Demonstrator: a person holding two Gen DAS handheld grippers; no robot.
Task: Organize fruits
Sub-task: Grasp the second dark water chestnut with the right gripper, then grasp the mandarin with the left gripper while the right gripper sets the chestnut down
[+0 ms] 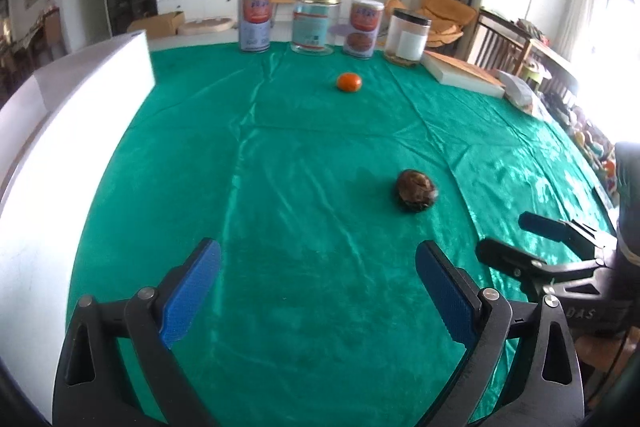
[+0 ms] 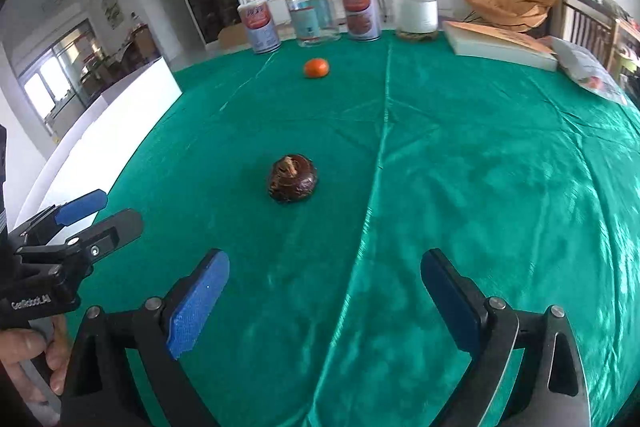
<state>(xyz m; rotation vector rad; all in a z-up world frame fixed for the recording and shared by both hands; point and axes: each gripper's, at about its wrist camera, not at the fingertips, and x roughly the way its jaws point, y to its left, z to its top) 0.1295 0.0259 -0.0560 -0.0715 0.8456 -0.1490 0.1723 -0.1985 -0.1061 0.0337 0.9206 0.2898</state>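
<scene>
A dark brown round fruit lies on the green tablecloth near the middle. Farther back sits an orange tangerine. My left gripper hovers open above the cloth, nothing between its blue pads; the brown fruit is ahead and to its right. My right gripper is also open and empty, with the brown fruit ahead and to its left. Each gripper shows at the edge of the other's view: the right gripper, the left gripper.
A white box stands along the left of the table. Several jars and cans line the far edge. A book and a plastic bag lie at the back right. A hand holds the left gripper's handle.
</scene>
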